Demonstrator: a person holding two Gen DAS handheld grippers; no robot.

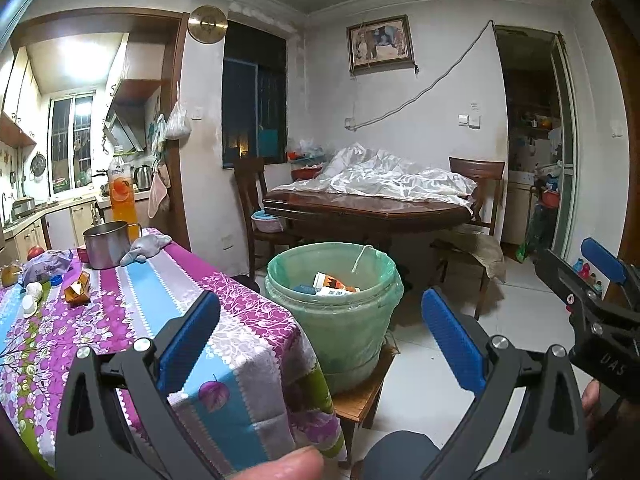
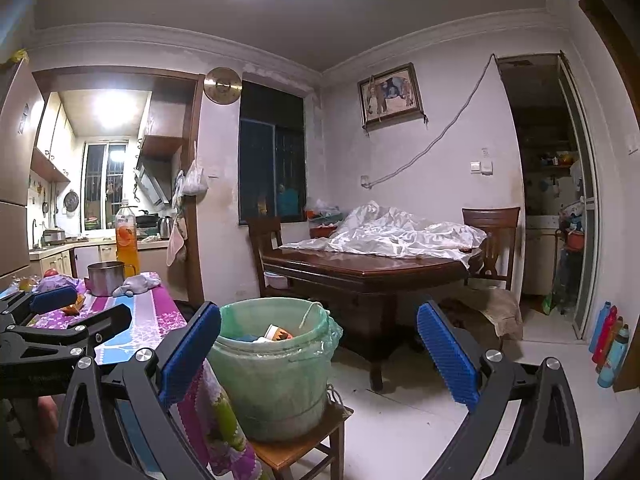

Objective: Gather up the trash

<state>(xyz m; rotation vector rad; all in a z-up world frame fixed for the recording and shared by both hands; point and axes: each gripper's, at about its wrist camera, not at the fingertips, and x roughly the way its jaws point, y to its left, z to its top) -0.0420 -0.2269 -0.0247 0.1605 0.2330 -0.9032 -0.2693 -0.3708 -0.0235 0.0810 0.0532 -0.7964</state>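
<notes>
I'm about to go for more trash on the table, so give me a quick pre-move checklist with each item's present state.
1. Left hand-held gripper open and empty: ok.
2. Right hand-held gripper open and empty: ok.
3. Green-lined bin upright on its wooden stool, mouth unobstructed: ok.
4. Room left in the bin: ok, the trash sits below the rim.
5. Trash left on the tablecloth: ok, an orange wrapper lies there.
6. Whether the white lumps count as trash: cannot tell.

Translucent plastic-lined bin (image 1: 335,312); glossy wooden table (image 1: 368,208)
</notes>
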